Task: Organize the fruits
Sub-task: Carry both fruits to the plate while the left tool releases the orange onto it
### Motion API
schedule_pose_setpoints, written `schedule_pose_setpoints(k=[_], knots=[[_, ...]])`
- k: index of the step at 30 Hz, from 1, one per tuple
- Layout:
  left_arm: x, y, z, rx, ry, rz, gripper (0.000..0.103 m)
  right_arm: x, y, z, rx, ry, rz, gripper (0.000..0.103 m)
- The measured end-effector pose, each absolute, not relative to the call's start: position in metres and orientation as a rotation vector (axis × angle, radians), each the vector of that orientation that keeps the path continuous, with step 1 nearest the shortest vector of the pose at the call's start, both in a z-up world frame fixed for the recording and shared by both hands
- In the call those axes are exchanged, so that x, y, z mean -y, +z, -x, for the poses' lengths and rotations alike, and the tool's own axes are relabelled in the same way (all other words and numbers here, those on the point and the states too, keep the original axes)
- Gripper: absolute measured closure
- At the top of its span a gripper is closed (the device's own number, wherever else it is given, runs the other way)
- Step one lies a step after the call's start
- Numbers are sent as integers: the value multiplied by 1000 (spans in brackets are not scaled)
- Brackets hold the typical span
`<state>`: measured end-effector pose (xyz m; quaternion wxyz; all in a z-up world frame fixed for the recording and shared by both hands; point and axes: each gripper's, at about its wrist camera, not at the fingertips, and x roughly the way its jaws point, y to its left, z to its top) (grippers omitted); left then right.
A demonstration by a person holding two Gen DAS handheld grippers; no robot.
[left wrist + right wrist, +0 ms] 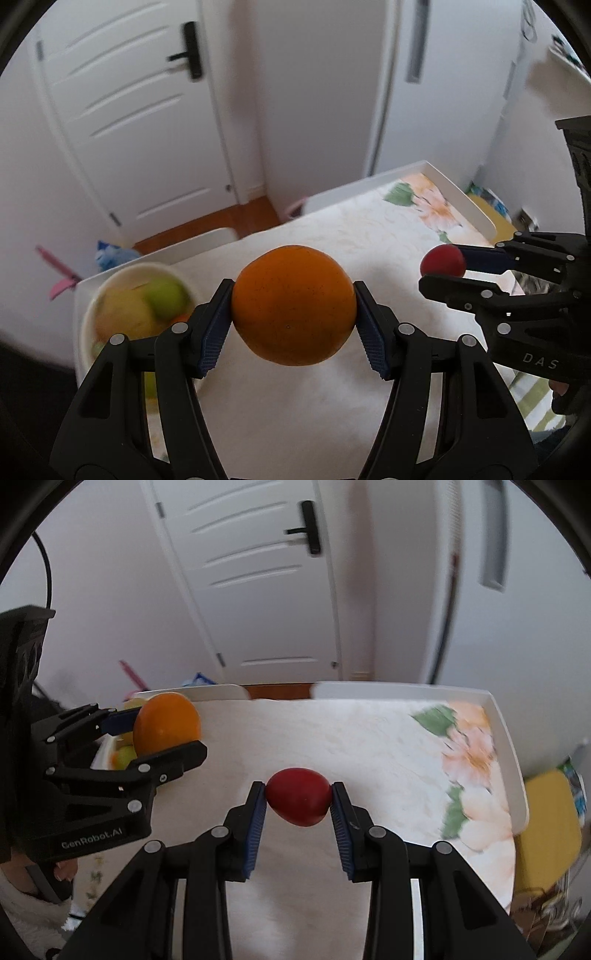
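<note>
Nearest in the left wrist view, the left gripper [293,306] has its jaws spread wide & clamped on 1 orange [293,304]: round, deep orange skin w/ fine dark specks, matte, held clear above the tabletop. The blue ribbed pads [214,332] press its two sides. In the right wrist view, the right gripper [298,801] has jaws much narrower, pinching 1 small red fruit [298,801], smooth, egg-shaped, dark red, also held off the surface. The 2 grippers sit side by side, apart, over a white tablecloth [295,398] w/ a floral print at its far right. Near left on the table, a pale bowl [88,325] holds blurred fruit; approx. 1 green [164,297] & some yellowish, exact count can't tell. Beyond the table's far edge: 1 white door [258,572] w/ 1 black handle [308,528].
</note>
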<state>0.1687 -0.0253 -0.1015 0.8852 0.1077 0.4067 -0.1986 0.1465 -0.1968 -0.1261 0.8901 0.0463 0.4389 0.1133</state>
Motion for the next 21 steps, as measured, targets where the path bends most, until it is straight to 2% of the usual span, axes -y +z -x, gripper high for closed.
schedule_pose_setpoints(k=[11,21], knots=[[-74,-98,-158,-851,-180,-110,36,114,-114,-169,-901,455,2,71],[-143,-137,-161,-876,-35,-30,36,58,-133,-186,-926,555,61,71]])
